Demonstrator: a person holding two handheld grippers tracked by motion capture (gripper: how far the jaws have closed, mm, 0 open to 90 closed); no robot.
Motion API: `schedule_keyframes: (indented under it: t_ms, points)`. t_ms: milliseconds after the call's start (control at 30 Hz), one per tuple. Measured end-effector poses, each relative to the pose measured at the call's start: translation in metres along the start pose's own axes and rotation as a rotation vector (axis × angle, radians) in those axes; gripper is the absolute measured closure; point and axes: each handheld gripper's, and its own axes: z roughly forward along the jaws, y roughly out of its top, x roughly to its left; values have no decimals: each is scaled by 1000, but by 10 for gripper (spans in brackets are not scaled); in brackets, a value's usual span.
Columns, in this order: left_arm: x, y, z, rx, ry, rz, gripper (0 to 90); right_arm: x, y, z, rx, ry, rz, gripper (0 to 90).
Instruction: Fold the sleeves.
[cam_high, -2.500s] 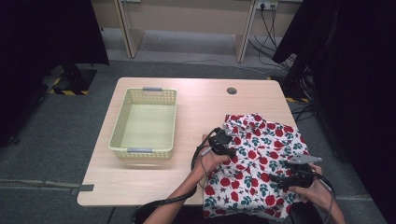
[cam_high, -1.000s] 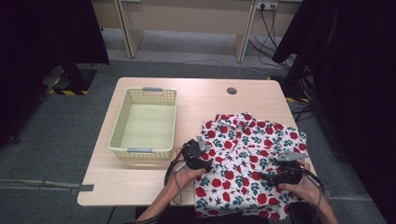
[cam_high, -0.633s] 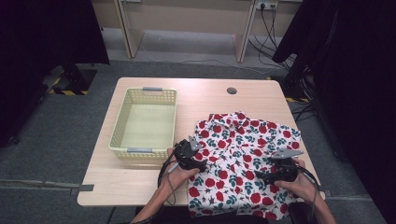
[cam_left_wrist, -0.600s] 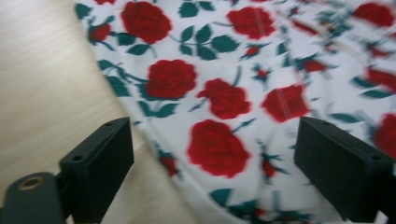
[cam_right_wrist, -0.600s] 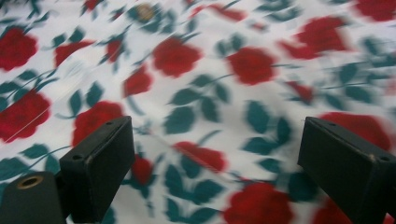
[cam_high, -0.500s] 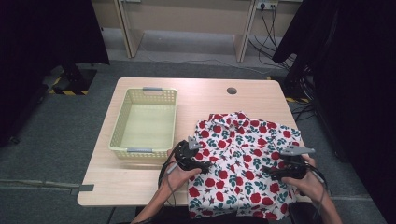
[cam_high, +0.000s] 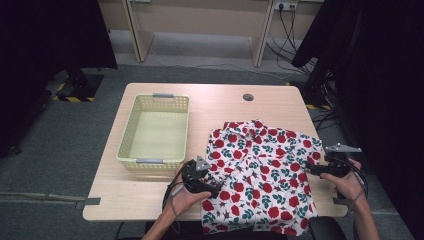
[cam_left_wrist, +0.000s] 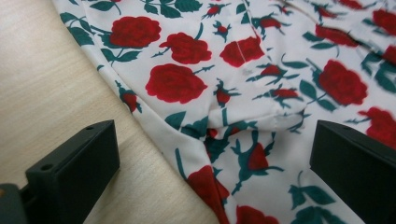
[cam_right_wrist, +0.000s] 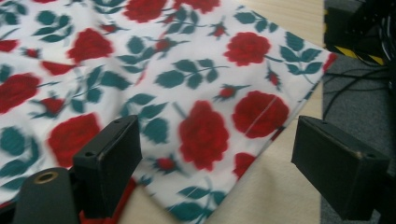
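- Rose-print shirt (cam_high: 262, 175) spread flat on the right half of the wooden table (cam_high: 220, 102), hem hanging over the near edge.
- Left gripper (cam_high: 212, 189) at the shirt's left edge, near the hem, jaws wide apart after just opening; in the left gripper view, a rumpled fold of fabric (cam_left_wrist: 243, 121) between them, nothing pinched.
- Right gripper (cam_high: 309, 169) at the shirt's right edge, jaws spread though just narrowing a little; in the right gripper view, printed cloth (cam_right_wrist: 205, 112) lying flat below and between them, not clamped.
- Yellow basket (cam_high: 156, 131) on the table's left half, just beside the shirt, apart from both grippers.
- Round cable hole (cam_high: 248, 97) near the far edge.
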Motion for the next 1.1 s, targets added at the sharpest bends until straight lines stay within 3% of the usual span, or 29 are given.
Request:
schedule_keyframes:
  t_ms: [100, 233, 300, 367, 400, 433, 633, 800, 967, 1100]
  points:
    - [-4, -1, 1, 13, 33, 40, 0, -4, 1, 8, 14, -2, 17, 185]
    - [-4, -2, 1, 11, 36, 36, 0, -8, 1, 19, 26, -7, 40, 223]
    - [-5, -2, 1, 11, 37, 34, 0, -9, -1, 22, 1, -3, 43, 246]
    - [-5, -2, 1, 11, 37, 34, 0, -7, -1, 20, -12, 19, 18, 377]
    - [-5, -2, 1, 11, 37, 34, 0, -7, -1, 20, -12, 19, 18, 377]
    - [-5, -2, 1, 11, 37, 34, 0, -6, -2, 19, -24, 46, -7, 484]
    - [-5, -2, 1, 11, 37, 34, 0, -5, -3, 18, -46, 88, -50, 738]
    - [-5, -2, 1, 11, 37, 34, 0, -4, 6, 15, -85, 74, -74, 811]
    - [-5, -2, 1, 10, 37, 34, 0, 14, 25, 8, -125, 107, -132, 838]
    - [-5, -2, 1, 10, 37, 33, 0, 36, 36, 4, -144, 150, -194, 839]
